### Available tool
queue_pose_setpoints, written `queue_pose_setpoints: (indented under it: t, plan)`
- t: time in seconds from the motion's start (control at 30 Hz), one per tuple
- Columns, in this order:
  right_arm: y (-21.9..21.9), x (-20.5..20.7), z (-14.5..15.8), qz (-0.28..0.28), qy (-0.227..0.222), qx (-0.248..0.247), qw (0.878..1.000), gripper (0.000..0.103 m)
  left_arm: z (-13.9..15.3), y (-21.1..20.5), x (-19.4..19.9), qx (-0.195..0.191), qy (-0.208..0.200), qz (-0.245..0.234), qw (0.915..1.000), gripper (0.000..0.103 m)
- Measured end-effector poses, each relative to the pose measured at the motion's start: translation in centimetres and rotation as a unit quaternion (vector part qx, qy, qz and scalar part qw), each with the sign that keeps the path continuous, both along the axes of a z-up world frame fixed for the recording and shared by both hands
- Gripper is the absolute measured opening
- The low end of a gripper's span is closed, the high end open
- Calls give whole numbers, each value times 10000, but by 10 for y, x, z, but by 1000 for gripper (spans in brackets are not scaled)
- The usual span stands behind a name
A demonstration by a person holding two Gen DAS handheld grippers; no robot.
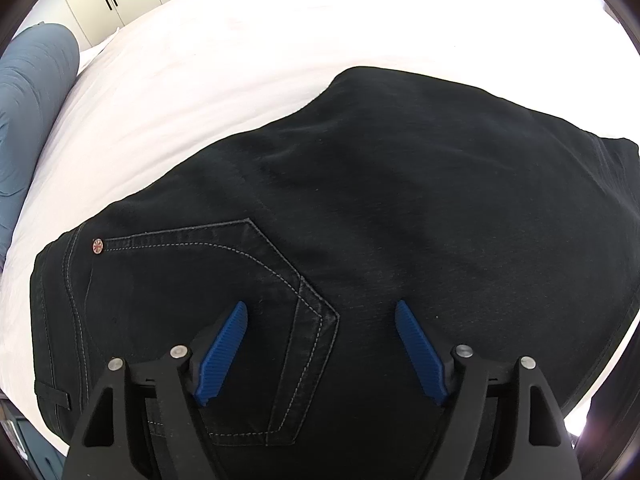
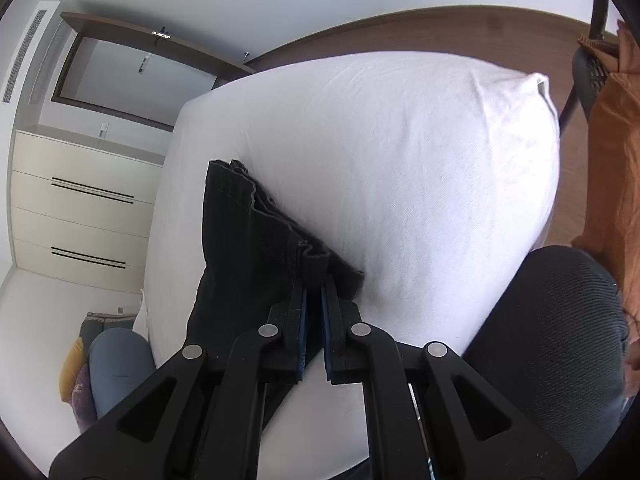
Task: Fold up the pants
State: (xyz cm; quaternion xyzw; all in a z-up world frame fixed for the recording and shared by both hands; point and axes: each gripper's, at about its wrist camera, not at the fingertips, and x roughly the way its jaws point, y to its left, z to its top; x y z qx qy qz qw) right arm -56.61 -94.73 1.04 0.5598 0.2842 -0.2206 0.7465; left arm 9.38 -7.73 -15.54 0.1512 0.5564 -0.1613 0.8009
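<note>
Black jeans (image 1: 380, 208) lie spread on the white bed (image 1: 224, 60), back pocket up with a copper rivet (image 1: 97, 246) at its corner. My left gripper (image 1: 320, 316) is open, its blue pads (image 1: 224, 352) hovering just above the pocket area near the waist. In the right wrist view my right gripper (image 2: 314, 284) is shut on a bunched edge of the jeans (image 2: 248, 240) and holds it lifted above the bed (image 2: 420, 168).
A blue-grey cushion (image 1: 32, 112) lies at the bed's left side. Cream drawers (image 2: 80, 208) stand beyond the bed. A black mesh chair (image 2: 552, 328) and an orange cloth (image 2: 616, 160) are at the right.
</note>
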Motion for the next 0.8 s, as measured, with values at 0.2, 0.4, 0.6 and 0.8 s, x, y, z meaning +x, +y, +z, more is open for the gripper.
queue_pose_setpoints:
  t: [0.2, 0.4, 0.6, 0.8]
  plan:
    - [-26, -37, 29, -959, 452, -420, 9935, 20, -5, -1, -3, 5, -14, 16, 10000, 81]
    - [30, 54, 79, 1373, -426, -1065, 9839, 20, -9, -8, -2, 46, -35, 88, 9999, 84]
    - [43, 90, 12, 1956, 635, -611, 9767, 12, -13, -10, -1, -84, -91, 154, 9998, 87]
    - [-9, 32, 11, 1091, 750, -800, 9880, 0, -12, -4, -3, -303, -141, 135, 9994, 88]
